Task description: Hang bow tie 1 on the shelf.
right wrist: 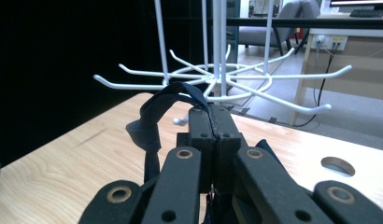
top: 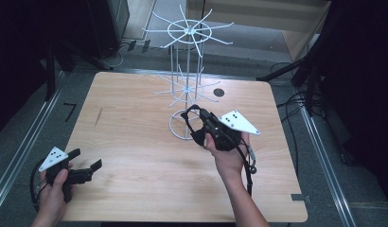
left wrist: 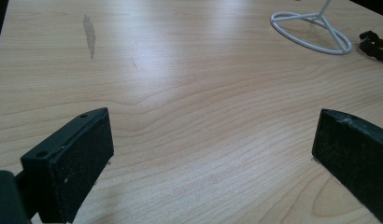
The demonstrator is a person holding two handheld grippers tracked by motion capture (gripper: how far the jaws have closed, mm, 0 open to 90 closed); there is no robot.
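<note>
A white wire rack [top: 188,71] stands at the table's far middle on a ring base [left wrist: 311,35], with two tiers of hooks [right wrist: 255,77]. My right gripper [top: 194,117] sits just right of the base, below the lower tier, and is shut on a dark blue fabric strap [right wrist: 154,116]. The strap arches up in a loop to the left of the jaws, close under the hook tips. My left gripper [top: 86,159] rests at the front left corner, held by a hand. In its own view the left gripper [left wrist: 213,154] is open over bare wood.
The wooden table [top: 135,142] has a round cable hole [top: 218,92] behind the rack and a dark streak [top: 98,116] on its left. Dark stands and cables flank the table, and floor rails run along both sides. A desk and a chair stand beyond the table.
</note>
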